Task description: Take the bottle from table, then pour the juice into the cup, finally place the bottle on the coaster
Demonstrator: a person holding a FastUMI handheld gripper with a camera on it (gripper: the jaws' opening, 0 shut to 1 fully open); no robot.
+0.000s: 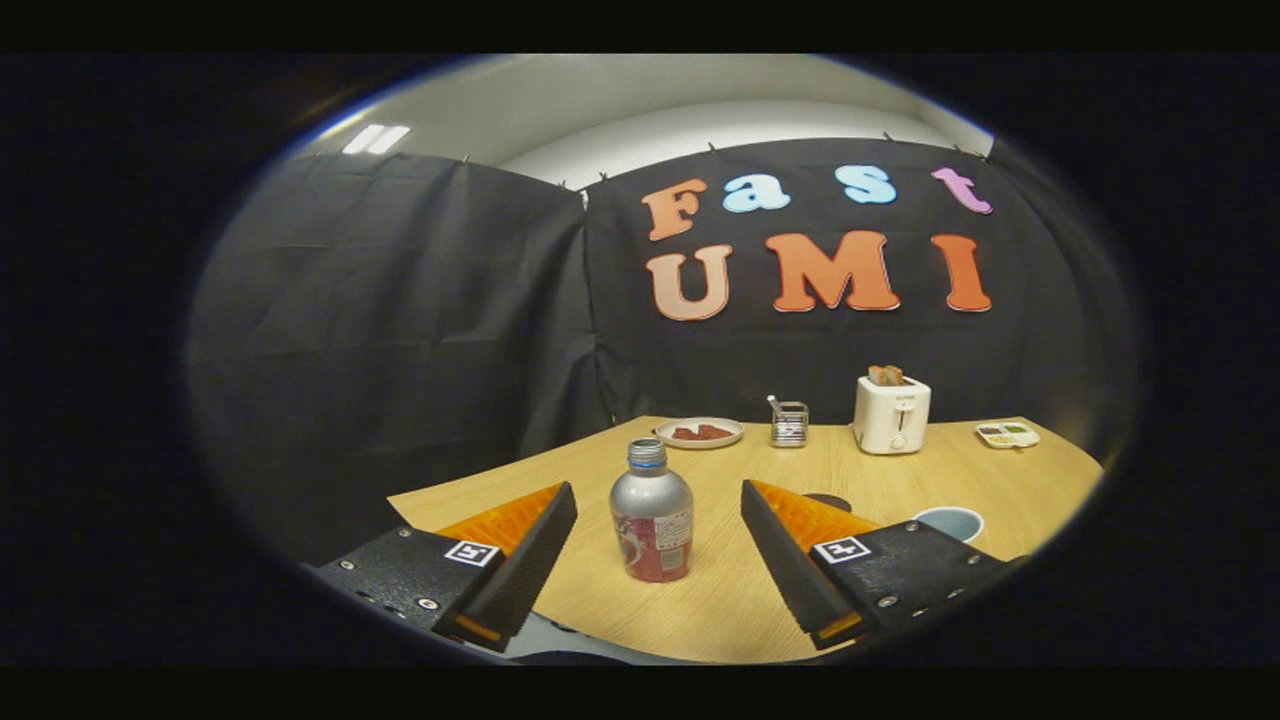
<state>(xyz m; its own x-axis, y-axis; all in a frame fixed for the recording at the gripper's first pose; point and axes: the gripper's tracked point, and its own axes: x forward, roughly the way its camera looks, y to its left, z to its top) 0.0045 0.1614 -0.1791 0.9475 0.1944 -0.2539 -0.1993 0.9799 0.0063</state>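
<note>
Wooden table (930, 470) against black cloth wall. Bottle (652, 512) stands upright, capped, between gripper (658, 505) fingers, which are spread wide, touching nothing. Cup (950, 522) beside right finger, dark coaster (830, 500) partly hidden behind it. Toaster (891, 413), plate (699, 432), small tin (789, 423) along far edge.

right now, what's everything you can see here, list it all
bottle: 1, silver with red label, standing on table between the fingers, untouched
cup: 1, light blue, beyond the right finger
coaster: 1, dark, partly hidden behind the right finger
plate: 1, white with red food, far side of table
holder: 1, metal, beside plate
toaster: 1, white, bread in slots, far side
tray: 1, white, right of toaster
table: 1, light wood
gripper: 1, open, fingers either side of bottle
</note>
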